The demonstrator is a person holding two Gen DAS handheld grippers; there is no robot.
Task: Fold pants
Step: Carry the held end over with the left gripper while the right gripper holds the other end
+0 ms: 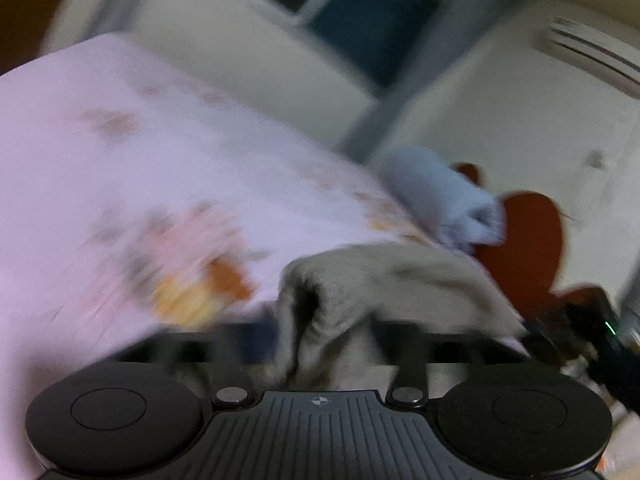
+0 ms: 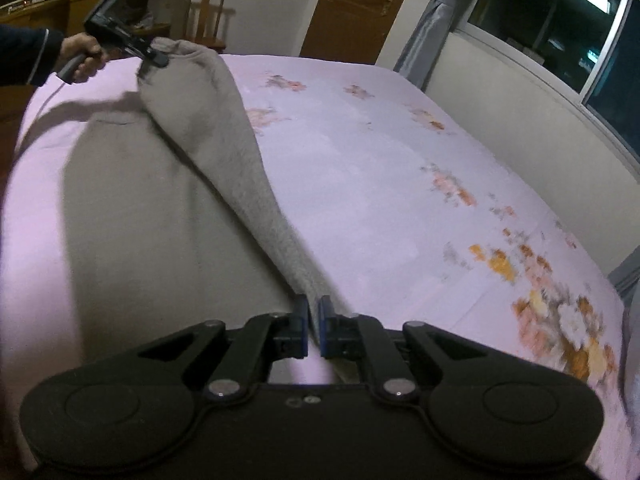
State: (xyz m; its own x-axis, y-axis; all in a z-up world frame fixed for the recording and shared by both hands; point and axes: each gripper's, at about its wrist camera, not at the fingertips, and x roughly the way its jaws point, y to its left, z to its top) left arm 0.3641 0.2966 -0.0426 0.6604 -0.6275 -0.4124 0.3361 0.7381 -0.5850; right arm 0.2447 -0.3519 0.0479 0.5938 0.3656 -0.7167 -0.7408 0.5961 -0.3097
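Observation:
Grey pants [image 2: 132, 200] lie on a pink floral bed sheet [image 2: 380, 160]. One edge is lifted in a taut ridge [image 2: 224, 140] between both grippers. My right gripper [image 2: 314, 308] is shut on the near end of that edge, low over the bed. My left gripper [image 2: 154, 56] shows in the right wrist view at the far left, raised above the bed and shut on the other end. In the left wrist view the grey cloth [image 1: 360, 280] bunches over the left gripper [image 1: 324, 332] and hides its fingertips. That view is blurred.
A window [image 2: 560, 20] with grey curtains [image 2: 432, 20] and a low wall run along the bed's right side. A brown door [image 2: 356, 4] and a wooden chair [image 2: 206, 12] stand beyond the bed. A light-blue bundle [image 1: 444, 196] and something red [image 1: 520, 236] lie past the bed edge.

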